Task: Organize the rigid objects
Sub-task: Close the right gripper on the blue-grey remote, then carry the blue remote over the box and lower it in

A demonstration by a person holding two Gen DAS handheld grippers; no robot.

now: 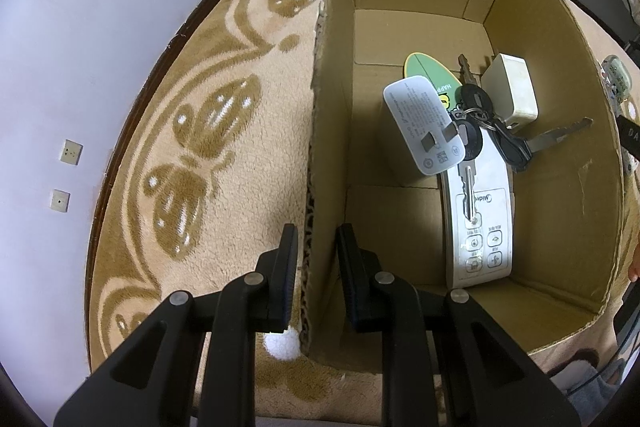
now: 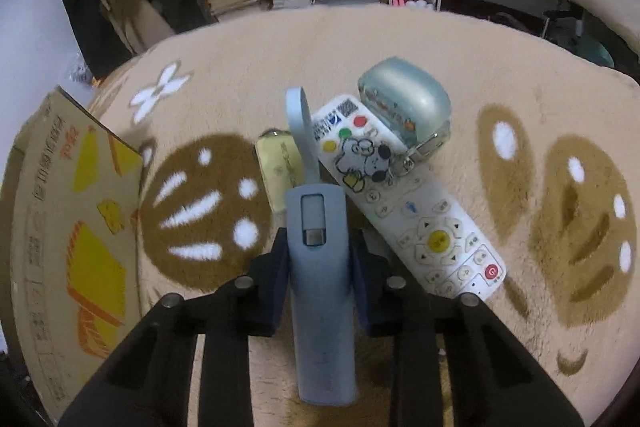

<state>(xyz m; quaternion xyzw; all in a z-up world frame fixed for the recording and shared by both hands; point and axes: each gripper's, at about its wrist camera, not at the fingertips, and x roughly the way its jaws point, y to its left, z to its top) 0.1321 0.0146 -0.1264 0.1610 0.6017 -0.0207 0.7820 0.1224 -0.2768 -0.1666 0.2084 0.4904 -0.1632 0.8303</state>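
Beige plush carpet with brown butterfly and flower patterns covers the surface, and behind it stand crowded shelves with books and boxes. On the carpet stands an open cardboard box [image 1: 400, 39]. The left gripper [image 1: 316, 267] has its jaws narrow on both sides of the box's left wall; I judge that it steadies the box while things are put in. Whether the pads really press the cardboard I cannot tell.

Inside the box already lie a white Midea remote [image 1: 478, 227], a bunch of keys [image 1: 480, 123], a white charger plug [image 1: 424, 125], a cream adapter [image 1: 510, 87] and a green oval card [image 1: 428, 71].

The right gripper [image 2: 320, 267] has its jaws closed on a grey-blue power bank [image 2: 320, 291], a slim rounded body with a connector in a recess and a loop strap on top. It is above the carpet, near the box's printed side. Beyond it wait a white TV remote [image 2: 412, 211] with a cartoon sticker, a pale blue case [image 2: 404, 103] resting on its far end, and a yellowish packet [image 2: 280, 171].
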